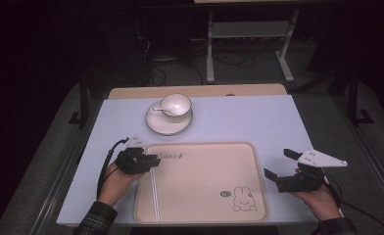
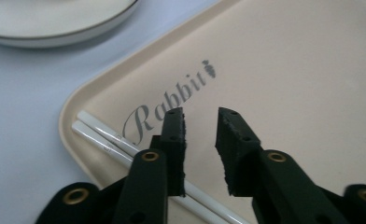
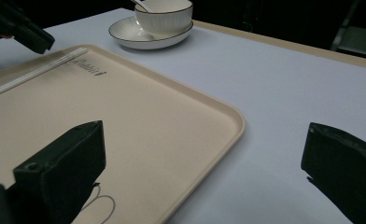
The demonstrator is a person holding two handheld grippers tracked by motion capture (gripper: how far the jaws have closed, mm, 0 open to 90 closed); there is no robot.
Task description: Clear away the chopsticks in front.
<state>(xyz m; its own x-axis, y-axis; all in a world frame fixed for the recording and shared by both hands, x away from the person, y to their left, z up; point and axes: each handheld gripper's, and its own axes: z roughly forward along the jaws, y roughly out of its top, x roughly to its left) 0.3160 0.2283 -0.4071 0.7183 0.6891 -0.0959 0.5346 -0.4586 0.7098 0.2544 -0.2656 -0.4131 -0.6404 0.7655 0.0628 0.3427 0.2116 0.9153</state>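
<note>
Two thin white chopsticks (image 2: 107, 140) lie parallel on the beige plastic tray (image 1: 239, 161); left gripper (image 2: 200, 122) narrowly parted above them, right gripper (image 3: 204, 154) wide, both empty.

My left tongs (image 1: 153, 160) sit at the end of my left forearm, which enters from the lower left, and point level toward the right. Their jaws stand slightly parted with nothing between the pads (image 2: 175, 135). My right tongs (image 1: 278, 164) point to the upper left, held by my right hand (image 1: 317, 196) from below. Their jaws are spread wide, gripping nothing.
</note>
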